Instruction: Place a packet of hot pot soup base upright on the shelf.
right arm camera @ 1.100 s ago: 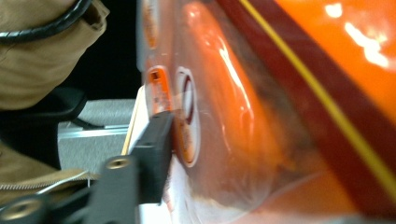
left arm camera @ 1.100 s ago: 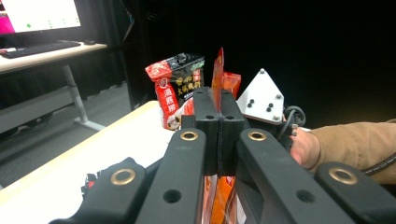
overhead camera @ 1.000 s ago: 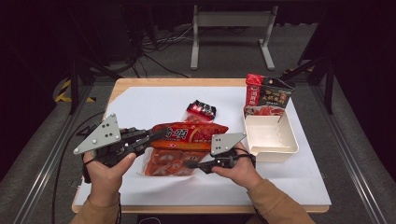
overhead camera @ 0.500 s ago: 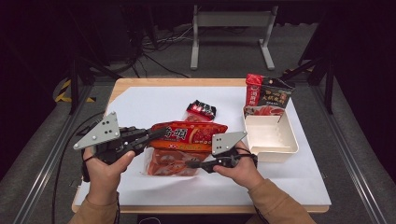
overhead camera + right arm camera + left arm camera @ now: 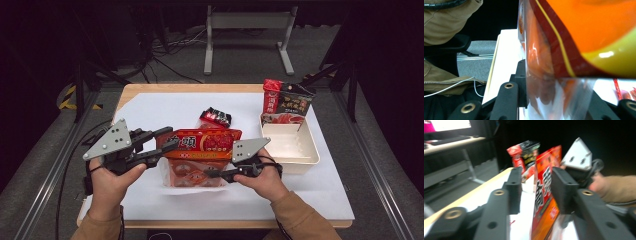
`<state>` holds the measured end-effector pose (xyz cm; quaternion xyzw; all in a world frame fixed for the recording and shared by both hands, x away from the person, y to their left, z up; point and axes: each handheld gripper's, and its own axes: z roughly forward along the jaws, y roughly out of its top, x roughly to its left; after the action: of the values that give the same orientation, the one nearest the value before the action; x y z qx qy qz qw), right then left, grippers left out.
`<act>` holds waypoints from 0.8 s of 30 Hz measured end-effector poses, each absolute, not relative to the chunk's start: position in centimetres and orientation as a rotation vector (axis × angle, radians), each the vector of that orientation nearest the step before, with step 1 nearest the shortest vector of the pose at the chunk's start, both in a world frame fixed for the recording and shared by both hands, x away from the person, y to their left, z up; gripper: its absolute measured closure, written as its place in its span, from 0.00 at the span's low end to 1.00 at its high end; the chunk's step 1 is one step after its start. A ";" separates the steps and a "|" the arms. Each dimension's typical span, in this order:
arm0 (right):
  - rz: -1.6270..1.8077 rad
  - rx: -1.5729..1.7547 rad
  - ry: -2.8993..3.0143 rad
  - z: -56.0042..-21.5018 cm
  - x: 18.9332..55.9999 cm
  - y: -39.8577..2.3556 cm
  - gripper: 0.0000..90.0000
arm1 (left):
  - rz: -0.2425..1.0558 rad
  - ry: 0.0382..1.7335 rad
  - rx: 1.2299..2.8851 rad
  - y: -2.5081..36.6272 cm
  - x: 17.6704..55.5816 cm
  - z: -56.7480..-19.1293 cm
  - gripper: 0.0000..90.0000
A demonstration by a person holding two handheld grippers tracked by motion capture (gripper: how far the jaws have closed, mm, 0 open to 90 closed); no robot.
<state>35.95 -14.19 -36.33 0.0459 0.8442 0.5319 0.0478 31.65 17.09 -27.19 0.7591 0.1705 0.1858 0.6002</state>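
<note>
**Two grippers on one orange noodle bag**

You have one orange bag (image 5: 202,142), one clear pack (image 5: 187,175) under it, one small dark sachet (image 5: 215,117), one upright red-and-black pouch (image 5: 287,102) and one white tray (image 5: 290,147). Your left gripper (image 5: 167,145) has just been opening; its jaws stand apart with the bag's left end between them, one pad clear. Your right gripper (image 5: 215,174) is closed on the bag's clear edge. The bag lies with its long axis across the table, above the white sheet.

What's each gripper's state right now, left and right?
Left gripper: open; jaws have just been opening, with the orange snack bag edge between them, a gap on one side.
Right gripper: shut on the orange snack bag's clear lower end.
</note>
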 end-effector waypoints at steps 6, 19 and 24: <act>1.602 0.201 2.551 -35.5 36.2 -15.7 0.78 | 0.439 0.441 1.787 17.3 32.0 -27.5 0.39; 1.657 0.369 2.460 -33.1 36.4 -19.6 0.78 | 0.418 0.560 1.862 18.1 33.9 -29.8 0.28; 1.653 0.433 2.410 -32.5 36.6 -21.2 0.78 | 0.405 0.627 1.883 18.6 35.0 -31.3 0.26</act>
<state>36.63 -21.24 -32.46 0.1461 0.8122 0.5570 0.0936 34.97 18.64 -31.34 0.7886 0.2627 0.1695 0.5295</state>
